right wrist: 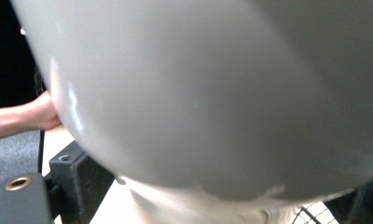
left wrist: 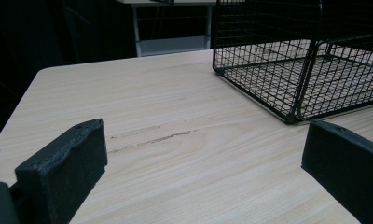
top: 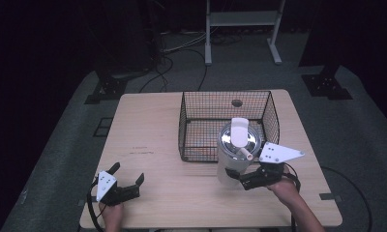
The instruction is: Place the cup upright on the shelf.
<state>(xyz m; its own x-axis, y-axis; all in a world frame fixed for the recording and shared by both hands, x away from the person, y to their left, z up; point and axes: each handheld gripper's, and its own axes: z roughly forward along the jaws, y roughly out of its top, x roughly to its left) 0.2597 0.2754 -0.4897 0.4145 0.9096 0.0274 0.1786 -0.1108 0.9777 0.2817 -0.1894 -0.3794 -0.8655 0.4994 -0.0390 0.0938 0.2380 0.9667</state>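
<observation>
A tall white container (top: 231,162) with a shiny steel inside stands at the front edge of the black wire basket (top: 191,104). A white scoop (top: 240,134) lies across its mouth. My right gripper (top: 237,178) is shut on the container's lower part from the right front. In the right gripper view the white container (right wrist: 212,93) sits between the jaws of my right gripper (right wrist: 217,184). My left gripper (top: 128,172) rests open near the table's front left with nothing between its jaws. The left gripper view shows that gripper (left wrist: 205,140) open over bare wood, with the basket (left wrist: 296,70) ahead to the right.
The wooden table (top: 148,125) has free room left of the basket. A round hole (top: 237,103) lies in the tabletop behind the basket's bottom. A white frame (top: 240,29), cables and black stand bases (top: 109,89) are on the floor beyond. A hand (right wrist: 33,116) shows past the container.
</observation>
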